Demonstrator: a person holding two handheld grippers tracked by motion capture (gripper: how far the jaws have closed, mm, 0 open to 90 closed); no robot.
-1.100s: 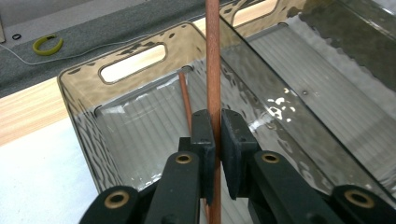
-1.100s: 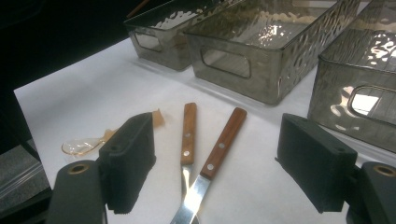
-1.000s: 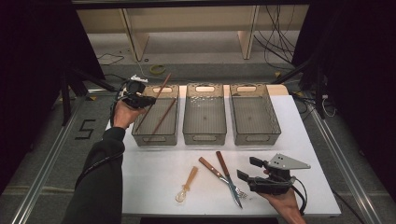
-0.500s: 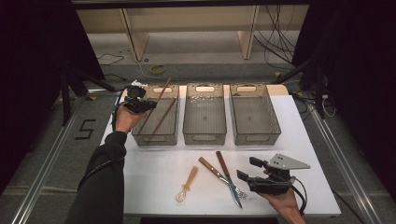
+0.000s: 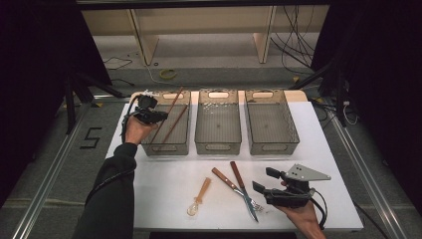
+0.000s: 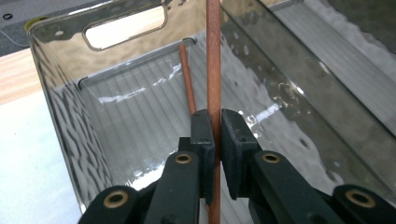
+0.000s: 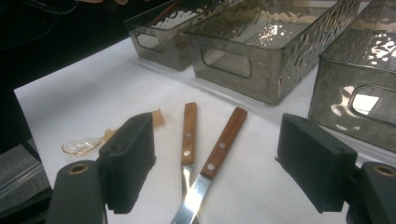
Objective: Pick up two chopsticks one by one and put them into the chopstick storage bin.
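My left claw is pinched on a chopstick — pads pressed to either side of the shaft, which runs straight ahead of the claw, up and away over the leftmost bin. A second chopstick lies inside that bin just off the claw's left pad, leaning toward the far wall with the handle slot. From the high view the left claw sits at the bin's near-left rim, and the held chopstick slants across the bin mouth, roughly parallel to the one resting inside.

Judgement: the held stick's long axis already lines up with the bin's length, so the drop should need little more than lowering the tip and letting go.

My right claw is spread wide, nothing between the pads. Ahead of it on the white table — a fork and a knife, handles pointing away. A plastic spoon lies off its left pad. The right hand is the nearer one for these.
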